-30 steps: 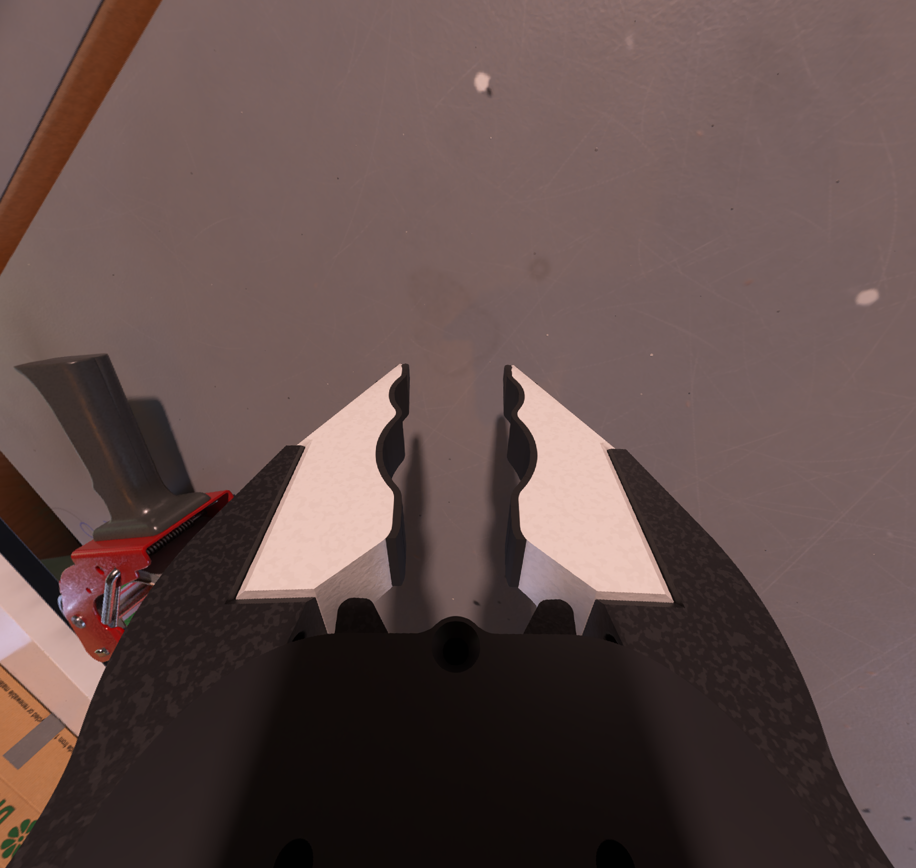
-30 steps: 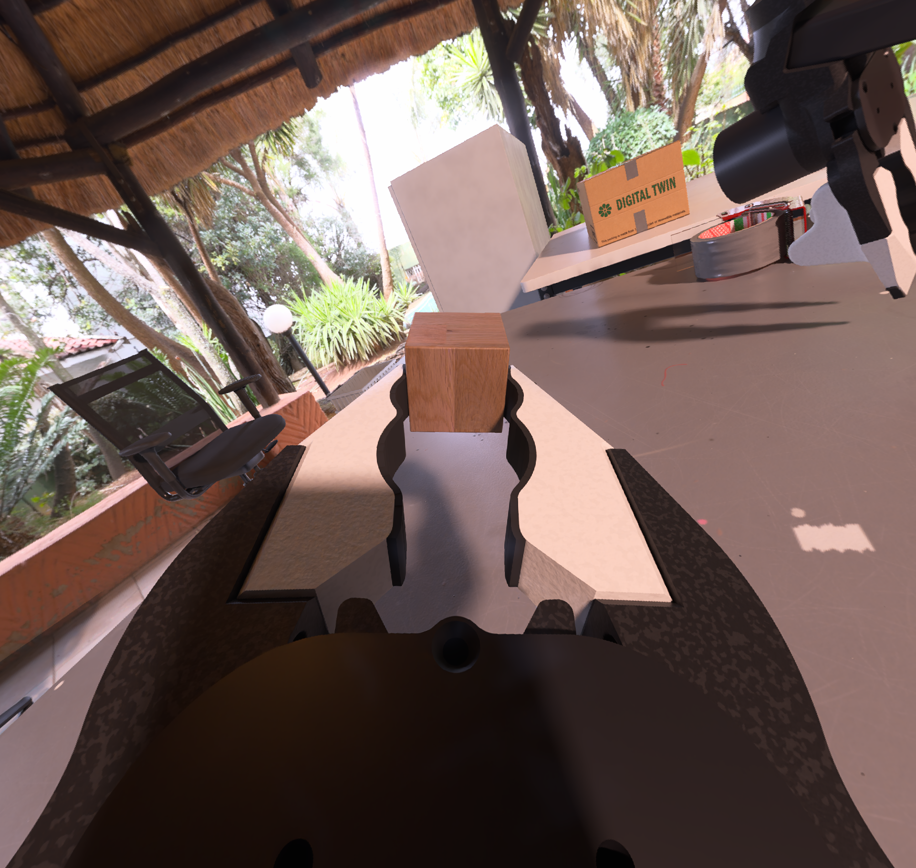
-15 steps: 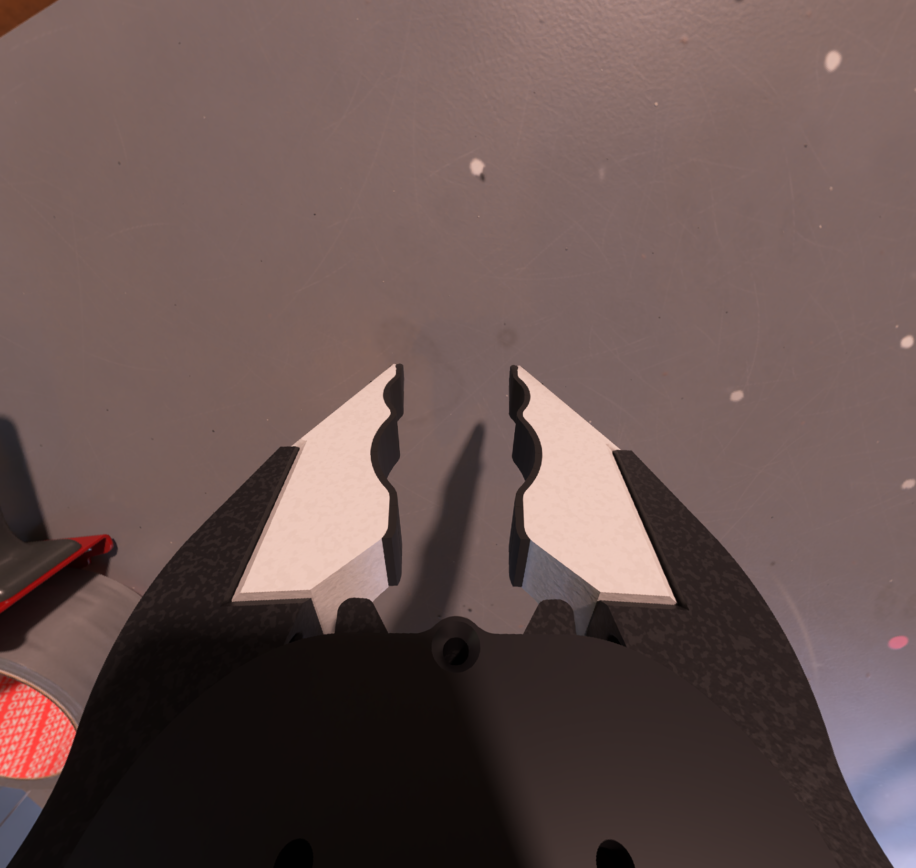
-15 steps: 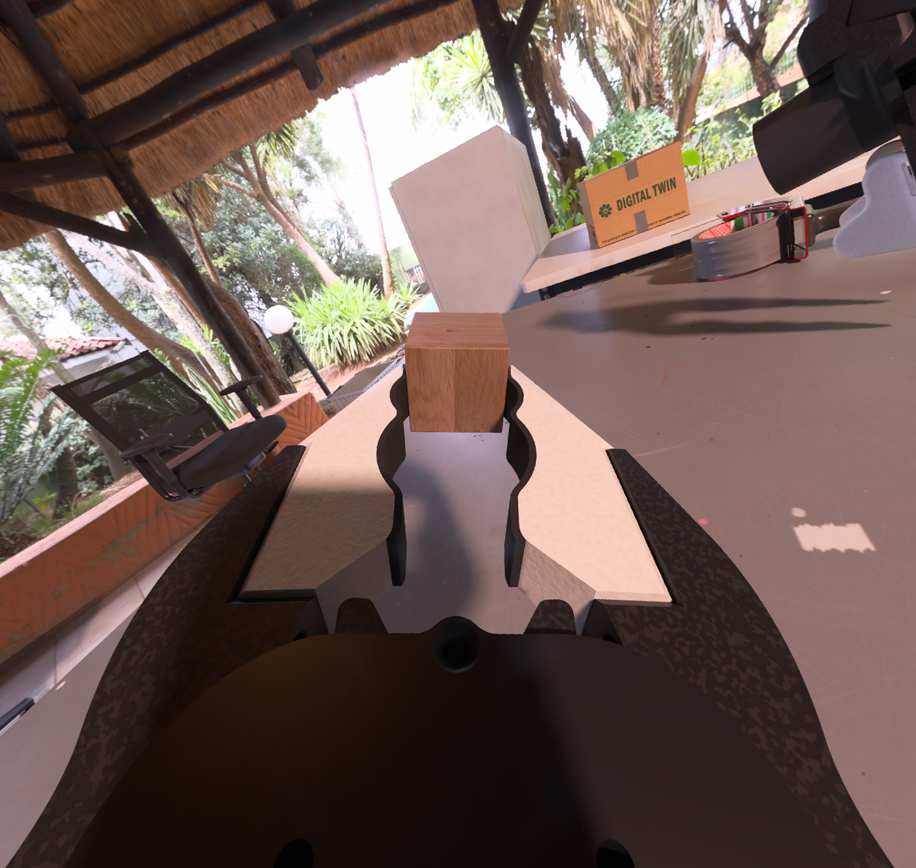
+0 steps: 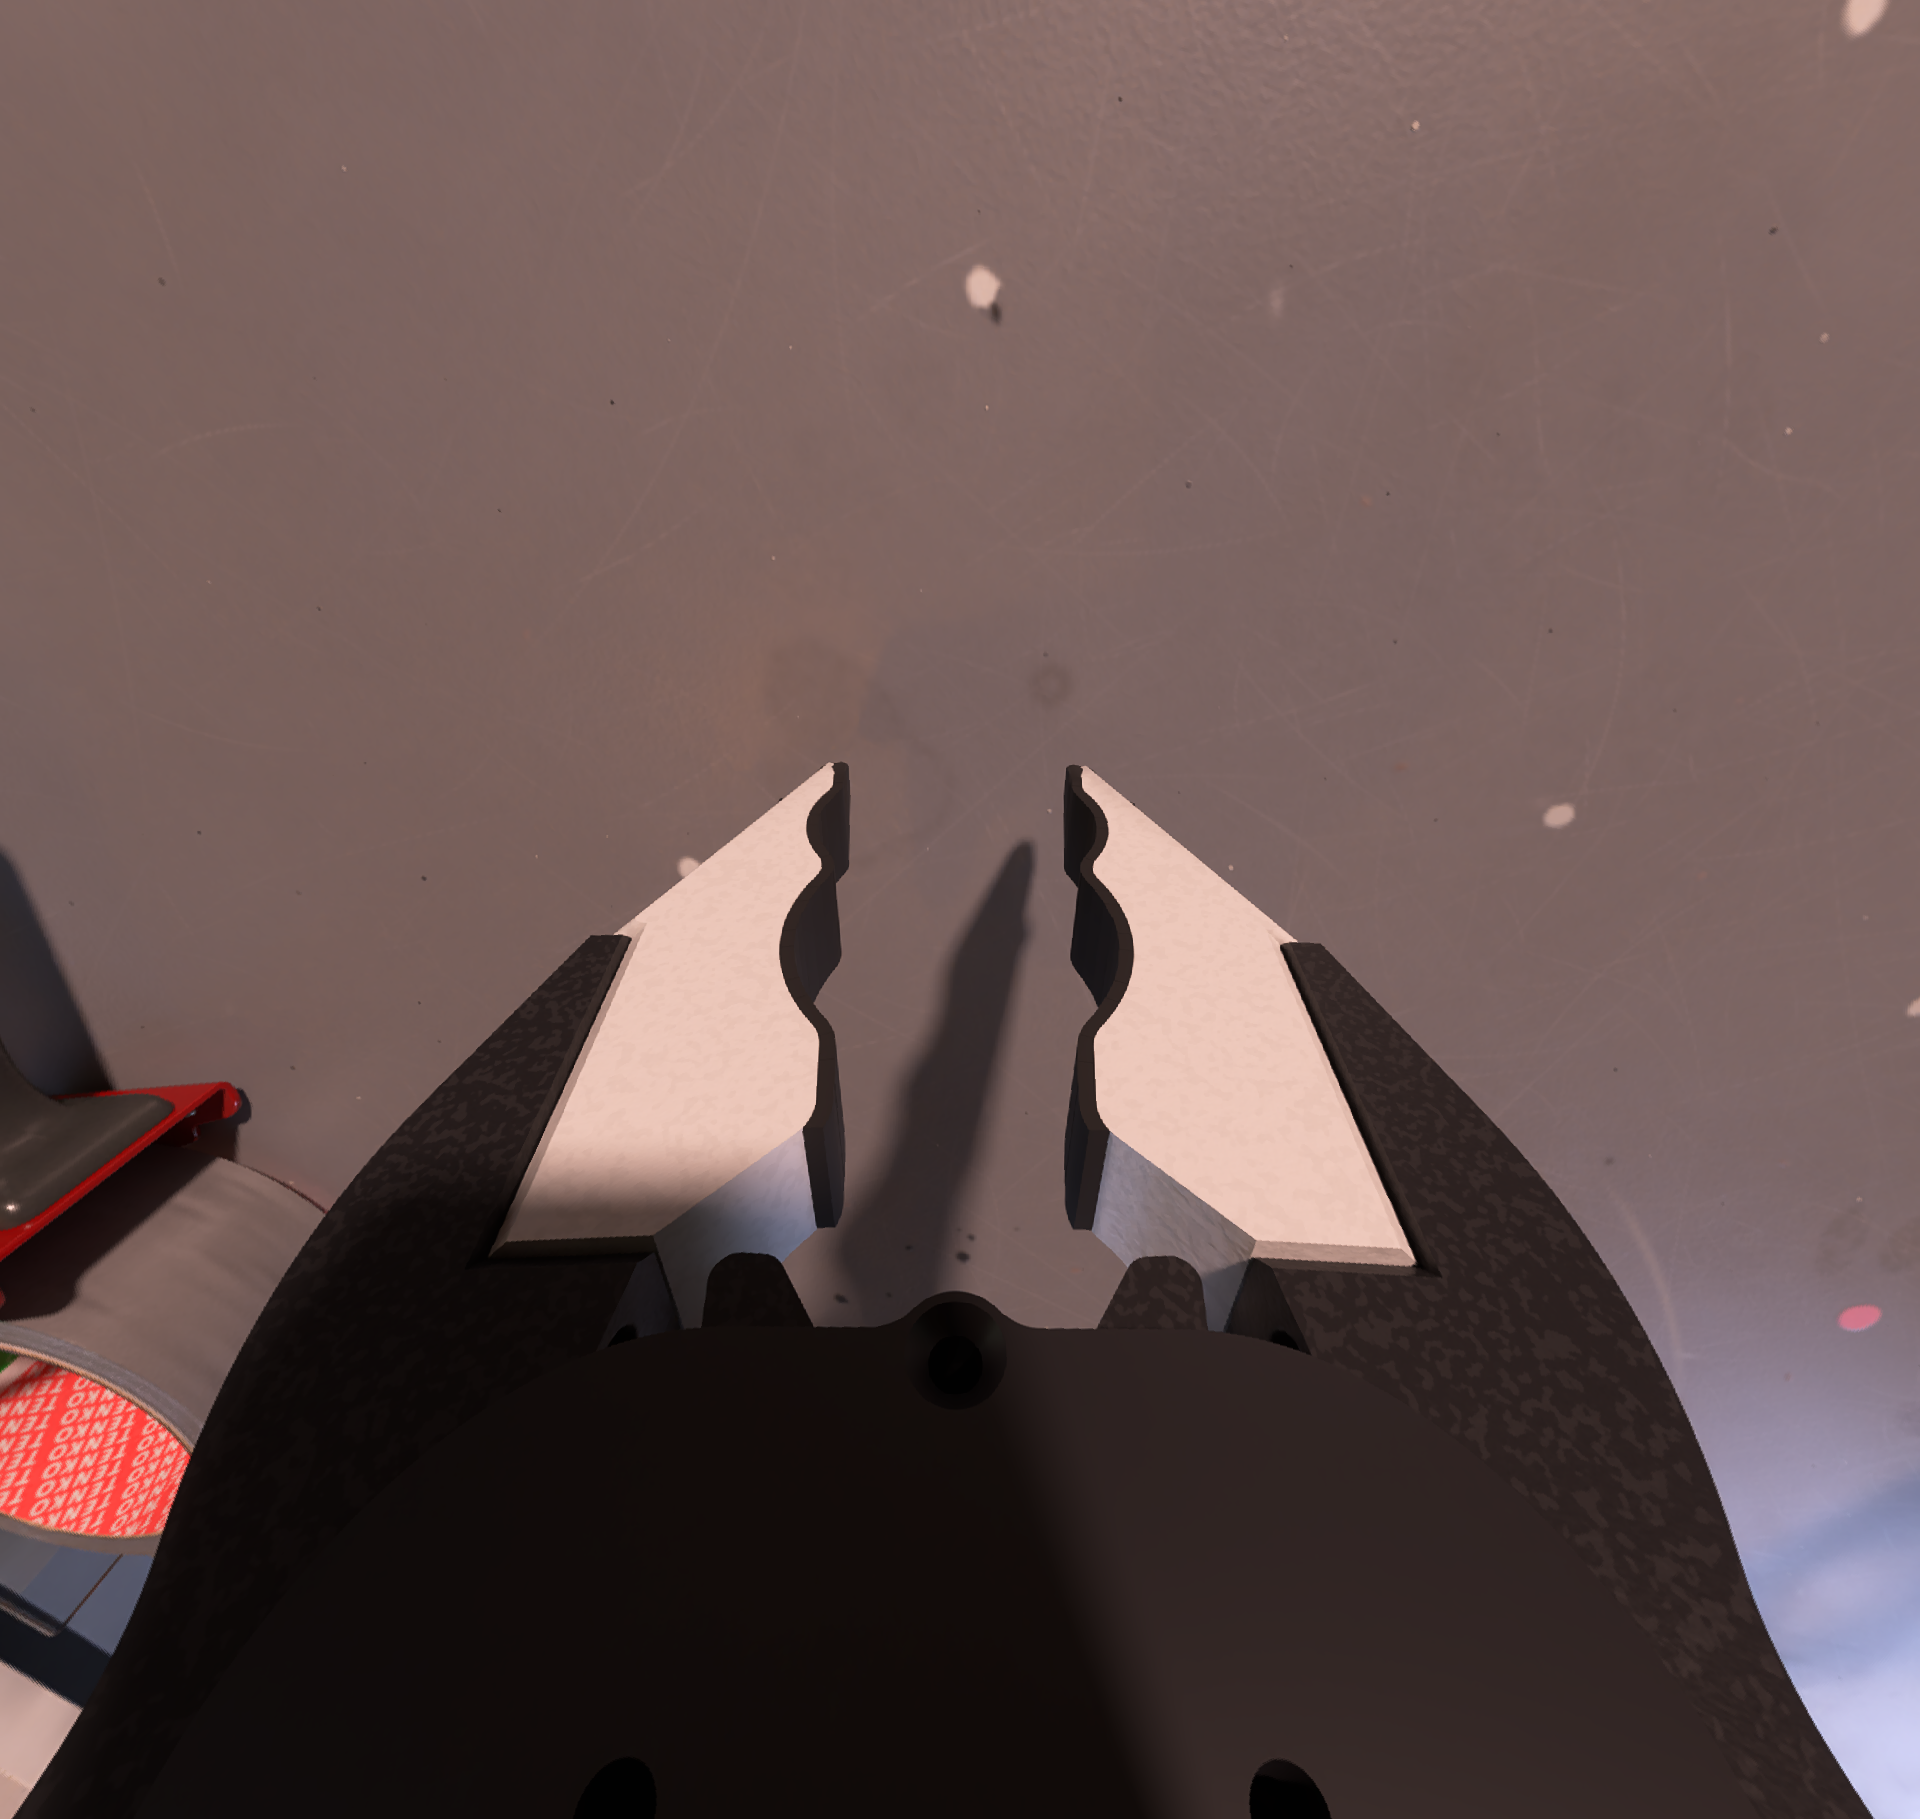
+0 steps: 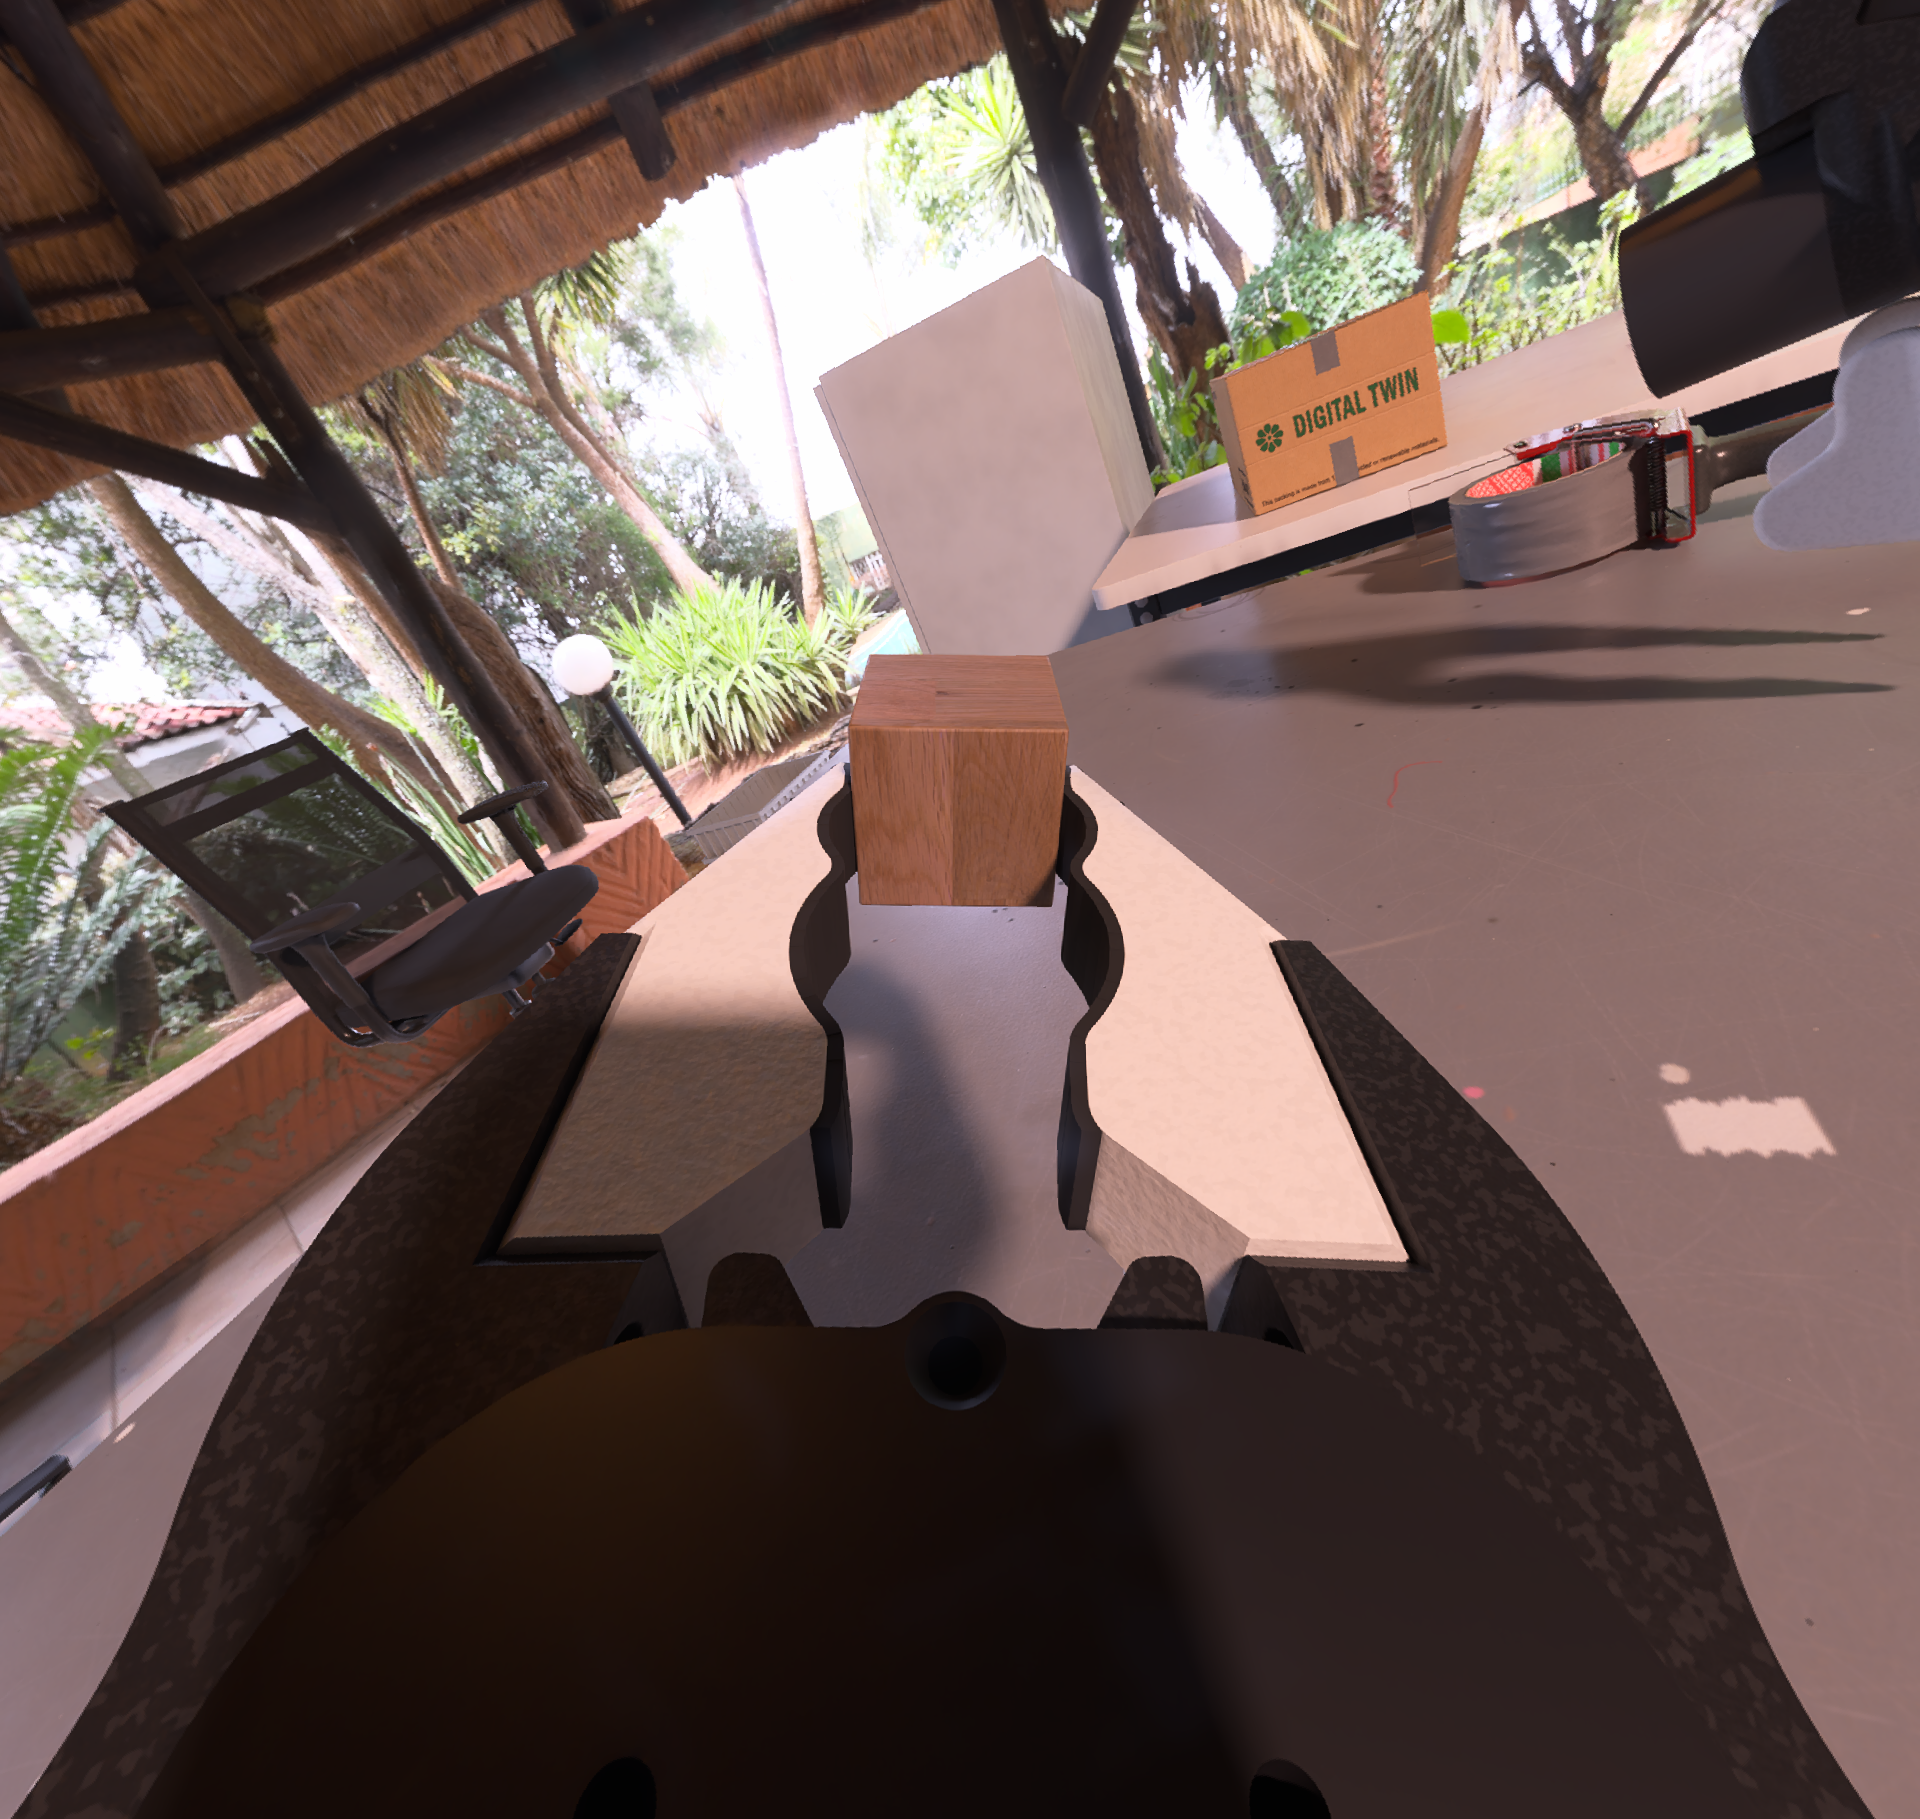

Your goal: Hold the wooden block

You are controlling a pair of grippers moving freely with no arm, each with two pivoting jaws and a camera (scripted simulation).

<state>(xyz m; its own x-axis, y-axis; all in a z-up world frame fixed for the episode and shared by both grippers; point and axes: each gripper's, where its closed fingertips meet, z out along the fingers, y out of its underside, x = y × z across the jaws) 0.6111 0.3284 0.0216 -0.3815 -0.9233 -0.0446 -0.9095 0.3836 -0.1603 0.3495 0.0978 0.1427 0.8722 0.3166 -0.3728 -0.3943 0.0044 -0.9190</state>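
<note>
The wooden block (image 6: pixel 956 782), a light brown cube, sits between the tips of my right gripper (image 6: pixel 956 795), which is shut on it. It is upright, near the left edge of the grey table (image 6: pixel 1507 886). My left gripper (image 5: pixel 956 782) is open and empty. It points down at bare grey table (image 5: pixel 935 315). Its dark body also shows in the right wrist view (image 6: pixel 1808 263) at the far upper right, well away from the block.
A tape dispenser with a grey roll (image 6: pixel 1558 512) lies at the far right of the table; in the left wrist view (image 5: pixel 94 1354) it is at the lower left. A cardboard box (image 6: pixel 1335 408) and a white box (image 6: pixel 987 460) stand beyond. An office chair (image 6: pixel 395 896) is off the table's left edge.
My left gripper has moved over the table and drifted toward the right edge of the right wrist view. My right gripper and the block have stayed still.
</note>
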